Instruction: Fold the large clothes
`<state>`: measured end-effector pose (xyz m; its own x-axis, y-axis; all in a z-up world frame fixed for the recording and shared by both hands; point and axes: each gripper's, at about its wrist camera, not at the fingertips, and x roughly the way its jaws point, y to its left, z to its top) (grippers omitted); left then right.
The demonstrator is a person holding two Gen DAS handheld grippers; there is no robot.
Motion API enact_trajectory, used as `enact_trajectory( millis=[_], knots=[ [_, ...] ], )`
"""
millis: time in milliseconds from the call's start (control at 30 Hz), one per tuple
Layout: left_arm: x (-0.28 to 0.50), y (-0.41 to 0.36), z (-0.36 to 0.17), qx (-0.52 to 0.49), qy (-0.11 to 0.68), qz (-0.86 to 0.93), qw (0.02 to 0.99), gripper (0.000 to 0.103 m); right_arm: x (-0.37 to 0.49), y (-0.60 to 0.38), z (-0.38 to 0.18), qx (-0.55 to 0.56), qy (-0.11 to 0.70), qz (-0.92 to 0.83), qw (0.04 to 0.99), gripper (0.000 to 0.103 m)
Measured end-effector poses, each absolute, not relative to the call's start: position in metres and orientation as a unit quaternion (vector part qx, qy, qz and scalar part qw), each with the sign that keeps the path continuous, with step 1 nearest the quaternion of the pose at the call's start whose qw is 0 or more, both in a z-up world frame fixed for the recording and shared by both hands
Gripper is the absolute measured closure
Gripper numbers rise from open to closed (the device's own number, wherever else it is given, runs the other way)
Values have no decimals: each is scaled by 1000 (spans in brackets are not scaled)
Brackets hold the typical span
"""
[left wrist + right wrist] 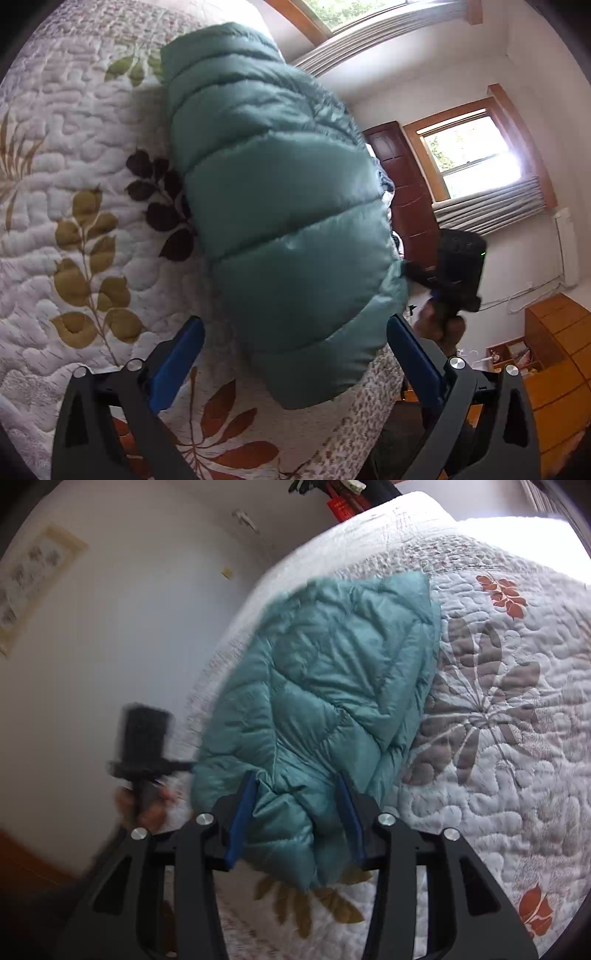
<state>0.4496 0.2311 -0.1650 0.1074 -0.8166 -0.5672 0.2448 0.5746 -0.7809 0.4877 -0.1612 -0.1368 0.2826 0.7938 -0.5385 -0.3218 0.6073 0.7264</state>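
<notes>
The teal puffer jacket (273, 206) lies on the quilt (74, 147). Left gripper (295, 343): tongs apart, empty. Right gripper (297, 808): tongs clamped on a near jacket fold.

Quilted bedspread (74, 184), windows (476, 155), wood dresser (561, 354)

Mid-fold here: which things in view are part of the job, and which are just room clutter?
Job:
teal puffer jacket
quilted bedspread under it
left hand-held gripper, open, empty
right hand-held gripper, fingers around a jacket fold

Lying about:
wooden dresser
dark door
wall scroll
</notes>
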Motion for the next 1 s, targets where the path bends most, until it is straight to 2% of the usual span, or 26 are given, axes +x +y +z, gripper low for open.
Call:
enact_trajectory(
  millis=[33, 67, 200, 367, 767, 833, 900, 933, 1000],
  knots=[
    [449, 231, -167, -263, 548, -383, 695, 4, 492, -178, -135, 285, 461, 367, 756, 31],
    [448, 230, -170, -270, 547, -388, 691, 4, 497, -191, -135, 313, 451, 359, 755, 4],
    [450, 224, -184, -314, 533, -394, 679, 4, 540, -210, -175, 411, 495, 348, 682, 2],
    [461, 215, -204, -370, 529, -395, 654, 4, 583, -191, -220, 416, 556, 342, 633, 2],
    [479, 180, -208, -377, 528, -414, 639, 4, 635, -157, -220, 407, 558, 392, 608, 2],
    [479, 186, -208, -380, 528, -412, 638, 4, 636, -155, -221, 409, 551, 395, 611, 4],
    [475, 193, -209, -384, 527, -409, 638, 6, 619, -154, -232, 412, 544, 404, 609, 41],
    [470, 196, -212, -384, 529, -408, 638, 8, 616, -156, -234, 417, 539, 405, 610, 43],
    [472, 199, -209, -379, 532, -406, 639, 22, 610, -155, -229, 412, 529, 408, 620, 52]
  ],
)
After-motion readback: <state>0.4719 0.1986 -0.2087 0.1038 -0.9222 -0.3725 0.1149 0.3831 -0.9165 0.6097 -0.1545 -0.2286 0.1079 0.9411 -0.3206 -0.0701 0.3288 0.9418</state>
